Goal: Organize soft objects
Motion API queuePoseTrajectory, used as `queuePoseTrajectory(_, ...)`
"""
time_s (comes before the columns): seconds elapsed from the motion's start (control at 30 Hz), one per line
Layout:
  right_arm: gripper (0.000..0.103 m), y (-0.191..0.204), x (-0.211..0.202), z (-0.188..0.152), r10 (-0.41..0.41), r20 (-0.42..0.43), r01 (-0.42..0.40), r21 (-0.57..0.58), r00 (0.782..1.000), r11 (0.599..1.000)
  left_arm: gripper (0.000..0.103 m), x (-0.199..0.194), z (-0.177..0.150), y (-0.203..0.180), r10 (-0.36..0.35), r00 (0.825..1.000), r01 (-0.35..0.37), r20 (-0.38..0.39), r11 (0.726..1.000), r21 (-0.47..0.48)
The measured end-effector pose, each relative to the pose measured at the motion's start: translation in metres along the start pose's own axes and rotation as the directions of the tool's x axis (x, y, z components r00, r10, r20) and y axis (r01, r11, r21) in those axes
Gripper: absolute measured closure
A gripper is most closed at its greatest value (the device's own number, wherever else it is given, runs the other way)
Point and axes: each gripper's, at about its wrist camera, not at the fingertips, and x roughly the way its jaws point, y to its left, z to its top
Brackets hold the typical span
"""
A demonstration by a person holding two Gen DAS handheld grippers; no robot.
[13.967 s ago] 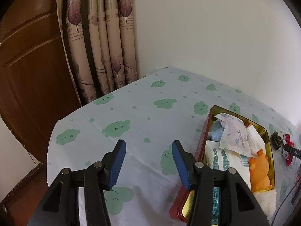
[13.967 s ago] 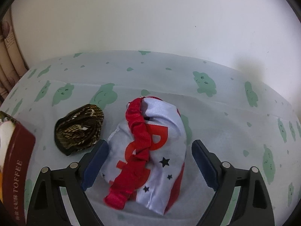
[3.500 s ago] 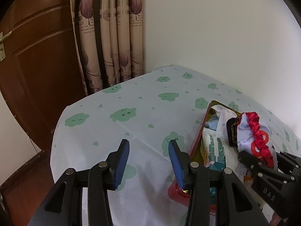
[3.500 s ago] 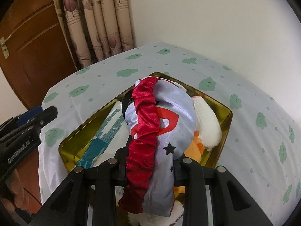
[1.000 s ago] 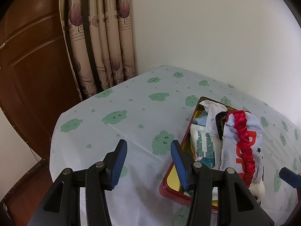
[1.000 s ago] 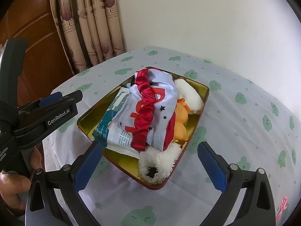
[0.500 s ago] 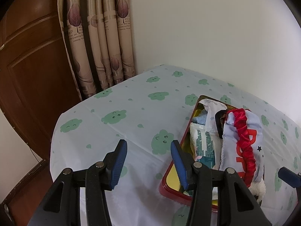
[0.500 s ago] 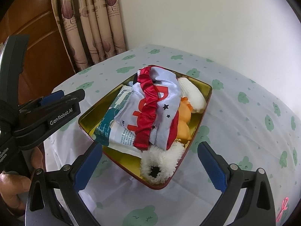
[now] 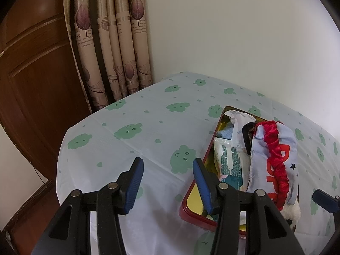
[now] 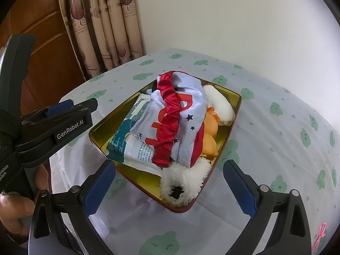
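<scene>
A red tin with a gold inside stands on the tablecloth, piled with soft things. On top lies a pale satin cloth with a red ruffle. Under it are tissue packs, an orange plush toy, a white knitted piece and a white fluffy item. My right gripper stands open in front of the tin, nothing between its jaws. My left gripper is open and empty over the cloth left of the tin; the left gripper also shows in the right wrist view.
The table wears a white cloth with green cloud prints. Beige leaf-print curtains and a brown wooden door stand behind its far left edge. A small pink bow lies at the near right. A person's hand holds the left gripper.
Nothing has visibly moved over the last second; both grippers hold still. Earlier, the right gripper carried the satin cloth to the tin and let it go.
</scene>
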Motion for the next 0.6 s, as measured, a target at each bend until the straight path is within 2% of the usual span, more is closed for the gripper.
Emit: queuePoseTrajectory(0.6, 0.002, 0.0008, 0.0025, -0.0027, 0.0, -0.008, 0.0, 0.002, 1.0, 1.0, 0.054, -0.001, -0.0004, -0.0007, -0.013, 1.0, 0.013, 0.005, 1.0, 0.005)
